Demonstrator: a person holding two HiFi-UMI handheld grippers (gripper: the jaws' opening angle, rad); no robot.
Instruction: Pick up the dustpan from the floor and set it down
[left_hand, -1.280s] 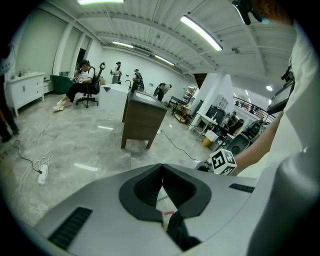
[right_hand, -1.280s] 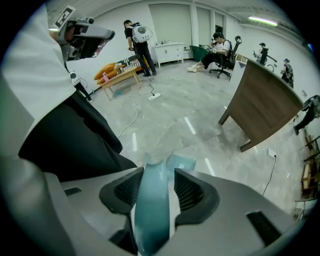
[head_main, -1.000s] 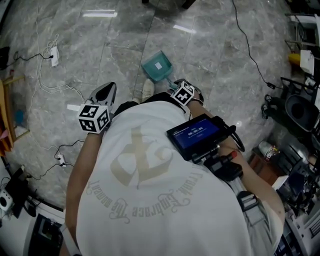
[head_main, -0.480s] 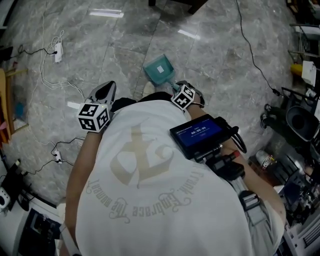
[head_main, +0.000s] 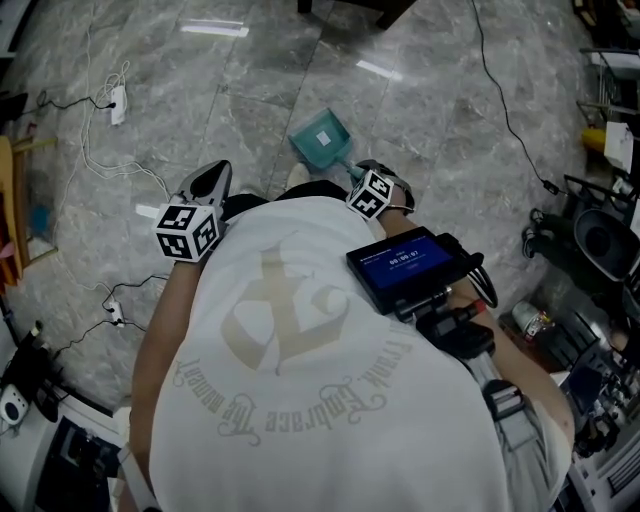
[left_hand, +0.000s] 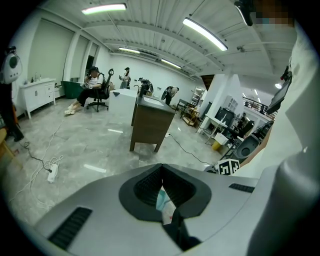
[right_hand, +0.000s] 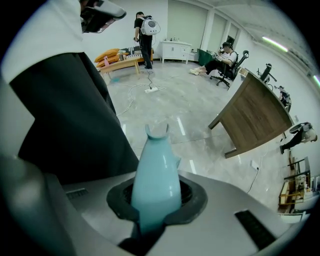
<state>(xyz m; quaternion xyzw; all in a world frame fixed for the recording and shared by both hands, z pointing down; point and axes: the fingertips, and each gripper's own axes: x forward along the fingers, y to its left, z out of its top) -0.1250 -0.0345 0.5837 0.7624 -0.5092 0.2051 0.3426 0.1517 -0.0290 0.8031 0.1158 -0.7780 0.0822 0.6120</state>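
Observation:
A teal dustpan (head_main: 322, 140) with a white label lies on the grey marble floor ahead of the person's bent back. Its handle (right_hand: 156, 170) runs back between the pads of my right gripper (right_hand: 155, 195). Those jaws have just been closing and now press on the handle from both sides. In the head view the right gripper (head_main: 356, 176) points steeply down at the pan's near end, with its marker cube (head_main: 369, 194) behind it. My left gripper (head_main: 212, 172) hangs to the left of the pan, apart from it. Its jaws (left_hand: 161, 170) are together with nothing between them.
White cables and a power strip (head_main: 117, 103) trail over the floor at the left, and a wooden frame (head_main: 12, 215) stands at the left edge. Black equipment and a chair (head_main: 600, 235) crowd the right side. A brown wooden desk (right_hand: 255, 112) stands further off.
The right gripper's marker cube has turned a little beside the dustpan's handle. The dustpan still lies on the floor in about the same place. The left gripper has kept still.

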